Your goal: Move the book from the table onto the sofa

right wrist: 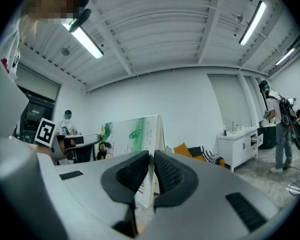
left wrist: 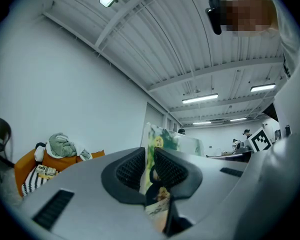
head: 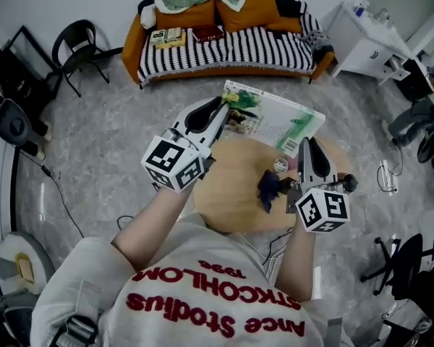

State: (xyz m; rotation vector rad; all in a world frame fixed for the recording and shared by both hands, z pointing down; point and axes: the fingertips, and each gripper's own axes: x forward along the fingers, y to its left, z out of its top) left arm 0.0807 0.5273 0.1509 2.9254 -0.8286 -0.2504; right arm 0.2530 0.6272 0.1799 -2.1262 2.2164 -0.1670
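Above the round table (head: 235, 186), my left gripper (head: 223, 105) and right gripper (head: 306, 143) each pinch an edge of the green-covered book (head: 282, 118); its lettering is unreadable.

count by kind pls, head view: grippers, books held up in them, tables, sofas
grippers: 2 (left gripper, right gripper)
book: 1, pinched by both
table: 1
sofa: 1
total: 5
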